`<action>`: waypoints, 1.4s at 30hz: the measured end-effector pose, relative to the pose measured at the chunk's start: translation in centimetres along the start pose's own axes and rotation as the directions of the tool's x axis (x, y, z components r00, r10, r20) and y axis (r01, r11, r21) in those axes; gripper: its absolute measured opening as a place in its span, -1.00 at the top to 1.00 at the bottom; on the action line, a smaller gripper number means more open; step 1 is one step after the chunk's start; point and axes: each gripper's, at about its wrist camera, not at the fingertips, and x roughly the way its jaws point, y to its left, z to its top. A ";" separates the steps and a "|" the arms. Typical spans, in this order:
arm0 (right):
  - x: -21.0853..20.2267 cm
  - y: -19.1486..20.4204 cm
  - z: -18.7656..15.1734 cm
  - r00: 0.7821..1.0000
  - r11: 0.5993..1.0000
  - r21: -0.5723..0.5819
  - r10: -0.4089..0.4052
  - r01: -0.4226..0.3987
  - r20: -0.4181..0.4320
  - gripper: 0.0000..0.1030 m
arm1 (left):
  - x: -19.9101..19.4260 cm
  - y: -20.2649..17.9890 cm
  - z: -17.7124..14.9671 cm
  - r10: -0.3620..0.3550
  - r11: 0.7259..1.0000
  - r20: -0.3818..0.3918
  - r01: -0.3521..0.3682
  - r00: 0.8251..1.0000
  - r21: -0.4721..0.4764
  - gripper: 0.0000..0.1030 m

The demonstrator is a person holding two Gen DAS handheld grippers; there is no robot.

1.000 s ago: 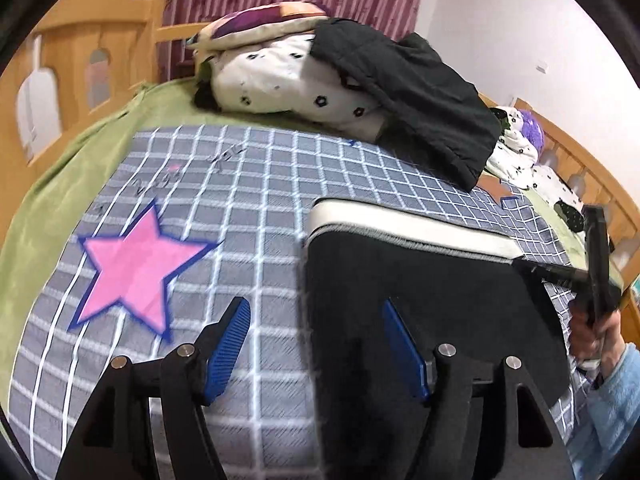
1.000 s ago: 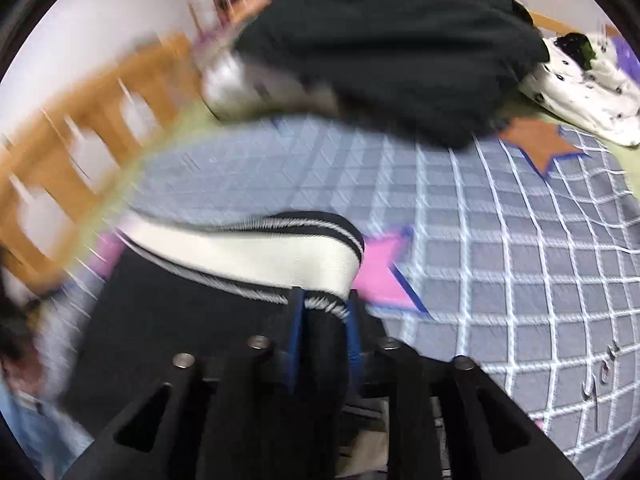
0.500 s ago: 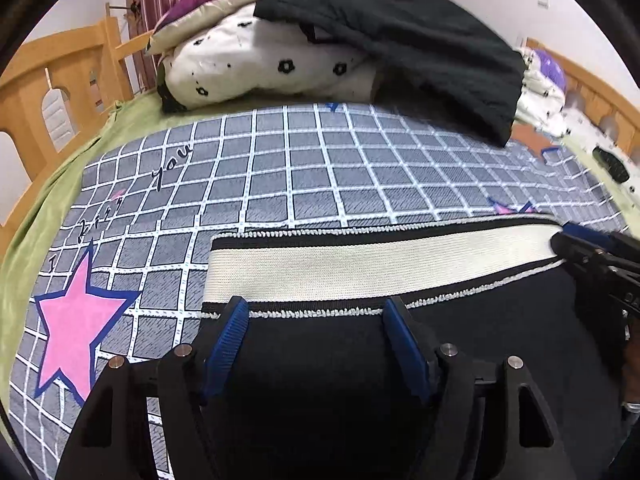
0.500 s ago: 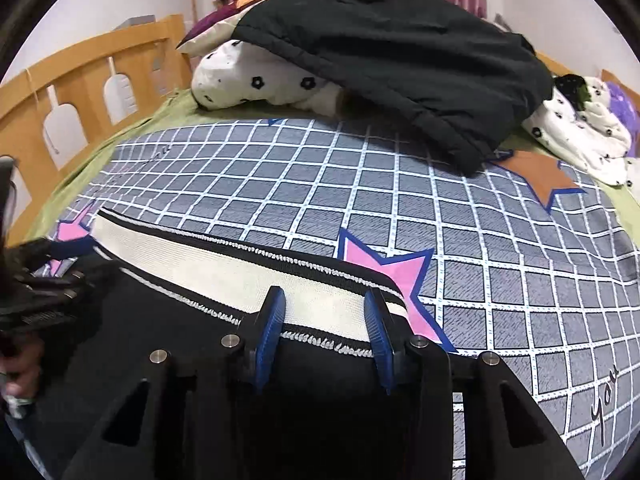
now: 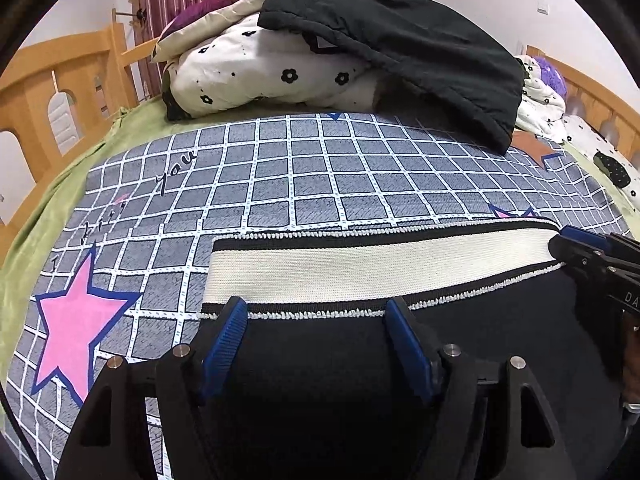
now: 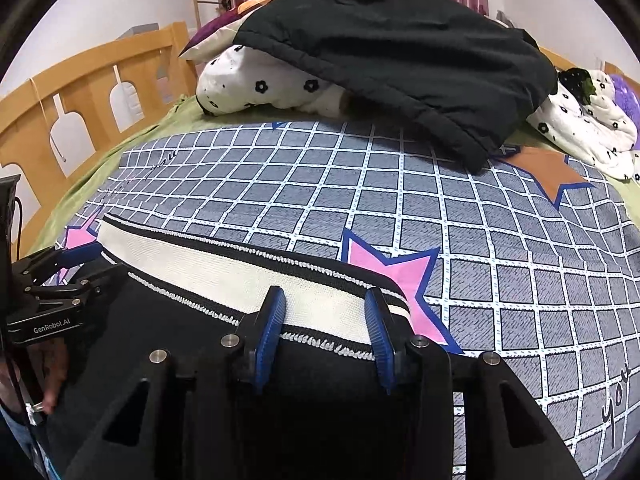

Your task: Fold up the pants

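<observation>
Black pants (image 5: 328, 360) with a wide cream waistband (image 5: 360, 268) lie flat on the checked bedspread, also seen in the right wrist view (image 6: 168, 344). My left gripper (image 5: 316, 316) is open over the waistband's left end, fingers apart above the black fabric. My right gripper (image 6: 326, 306) is open over the waistband's right end (image 6: 320, 308). The right gripper also shows at the right edge of the left wrist view (image 5: 576, 240). The left gripper shows at the left edge of the right wrist view (image 6: 60, 264).
A grey checked bedspread (image 5: 320, 176) with pink stars (image 5: 76, 320) covers the bed. A black jacket (image 5: 420, 48) lies over flowered pillows (image 5: 256, 76) at the head. Wooden rails (image 5: 48, 80) run along both sides. More bedding (image 6: 588, 120) sits at the far right.
The right gripper, shut on the waistband a second ago, has opened. The left gripper has moved right, over the waistband's left end. The pants now lie flat.
</observation>
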 end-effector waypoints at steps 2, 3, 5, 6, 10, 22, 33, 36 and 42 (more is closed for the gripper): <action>0.0 -0.1 0.0 1.000 1.000 0.002 0.005 -0.005 -0.002 0.19 | -0.2 -0.2 0.0 0.011 1.000 0.010 -0.011 1.000 0.009 -0.35; 0.0 -0.1 0.1 1.000 1.000 -0.001 0.004 -0.004 -0.002 0.18 | -0.2 -0.2 0.1 0.016 1.000 0.011 -0.016 1.000 0.014 -0.35; -0.2 0.2 0.2 1.000 1.000 -0.024 0.003 -0.003 -0.006 0.16 | -0.6 -0.5 0.5 0.027 0.999 0.039 -0.029 0.999 0.039 -0.34; -0.4 0.3 0.3 1.000 0.999 -0.037 -0.002 0.001 -0.007 0.14 | -0.8 -0.5 0.8 0.029 0.998 0.051 -0.032 0.998 0.058 -0.34; -1.8 1.7 0.8 1.000 0.990 -0.138 0.015 -0.015 -0.007 -0.05 | -0.8 -0.8 1.5 0.005 0.992 0.081 -0.015 0.997 0.122 -0.34; 0.0 1.3 0.8 1.000 0.993 -0.114 0.015 -0.017 -0.025 -0.07 | 0.3 -0.9 0.5 -0.050 0.991 -0.024 0.052 0.998 0.120 -0.36; -7.8 1.2 -6.4 0.997 0.993 -0.108 0.044 -0.051 -0.060 -0.07 | -10.1 0.1 -10.0 -0.156 0.965 -0.082 0.170 0.984 0.200 -0.35; -9.8 0.9 -8.9 0.998 0.997 -0.073 0.031 -0.035 -0.048 -0.07 | -12.5 0.8 -13.5 -0.150 0.972 -0.066 0.159 0.987 0.174 -0.36; -12.1 0.5 -12.8 0.997 1.000 -0.004 0.020 -0.020 -0.075 -0.07 | -14.9 3.1 -17.9 -0.139 0.979 -0.141 0.158 0.980 0.128 -0.36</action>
